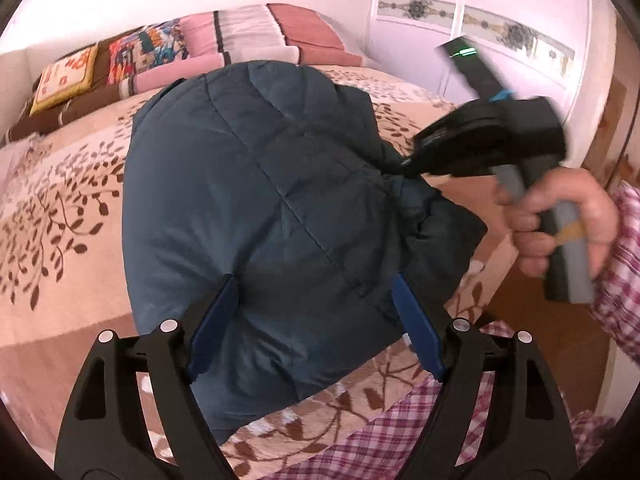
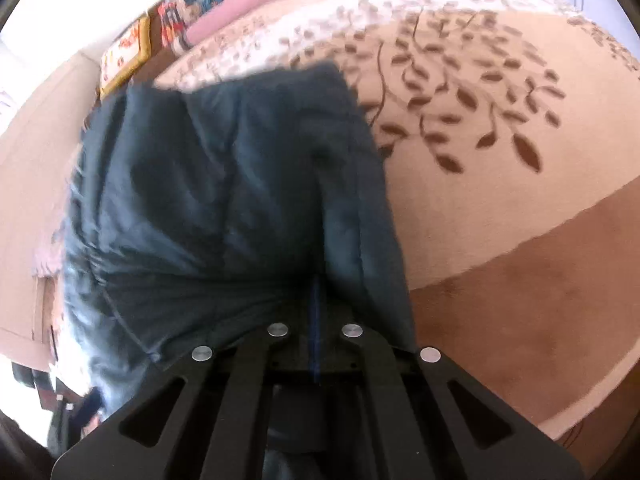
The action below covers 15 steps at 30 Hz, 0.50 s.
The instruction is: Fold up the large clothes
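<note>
A dark teal quilted jacket (image 1: 256, 200) lies bunched on the bed; it also fills the left half of the right wrist view (image 2: 224, 200). My left gripper (image 1: 314, 284) is open, its blue fingers (image 1: 218, 316) spread over the jacket's near part, holding nothing. My right gripper (image 1: 412, 164) shows at the right of the left wrist view, held in a hand, shut on a pinched fold at the jacket's right edge. In the right wrist view my right gripper (image 2: 316, 292) has its jaws closed together on that fabric, which hangs from it.
The bed has a beige cover with brown leaf print (image 1: 60, 208) (image 2: 480, 128). Pillows and folded blankets (image 1: 240, 36) line its far end. A white wardrobe (image 1: 500, 20) stands at the right. A plaid sleeve (image 1: 624, 272) is at the right edge.
</note>
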Available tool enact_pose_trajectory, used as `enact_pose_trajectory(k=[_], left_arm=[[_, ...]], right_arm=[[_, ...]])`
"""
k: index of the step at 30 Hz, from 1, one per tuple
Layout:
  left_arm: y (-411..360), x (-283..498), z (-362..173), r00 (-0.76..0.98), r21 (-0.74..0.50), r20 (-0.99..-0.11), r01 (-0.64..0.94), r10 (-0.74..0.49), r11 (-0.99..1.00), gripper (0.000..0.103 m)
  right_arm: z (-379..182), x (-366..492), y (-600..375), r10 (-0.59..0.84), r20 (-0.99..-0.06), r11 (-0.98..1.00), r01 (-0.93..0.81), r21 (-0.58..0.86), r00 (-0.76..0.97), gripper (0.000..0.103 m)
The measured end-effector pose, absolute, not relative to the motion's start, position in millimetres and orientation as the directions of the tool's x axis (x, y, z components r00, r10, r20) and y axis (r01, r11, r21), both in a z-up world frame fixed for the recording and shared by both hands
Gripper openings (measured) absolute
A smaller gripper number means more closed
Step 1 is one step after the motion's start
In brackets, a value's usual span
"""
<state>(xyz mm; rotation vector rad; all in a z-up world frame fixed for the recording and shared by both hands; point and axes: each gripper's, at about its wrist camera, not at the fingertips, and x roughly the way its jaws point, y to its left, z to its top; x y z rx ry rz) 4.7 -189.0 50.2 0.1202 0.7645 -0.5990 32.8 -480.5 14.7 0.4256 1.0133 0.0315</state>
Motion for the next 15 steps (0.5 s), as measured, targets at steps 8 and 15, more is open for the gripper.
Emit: enact_pose_trajectory(k=[8, 15], left_arm=[[-181.5, 4.3, 49.2, 0.558, -0.153, -0.667, 0.546, -0.494, 0.824, 0.077], [-181.4, -0.7, 47.4, 0.536, -0.156, -0.677, 0.565, -0.504, 0.811, 0.077]], right_arm=[[53.2, -40.9, -443.4, 0.395, -0.722, 0.887, -0.031, 0.461, 0.568, 0.004], [-28.4, -42.6, -452.9, 0.382, -0.802, 0.865, 0.129, 0.485, 0.459, 0.000]])
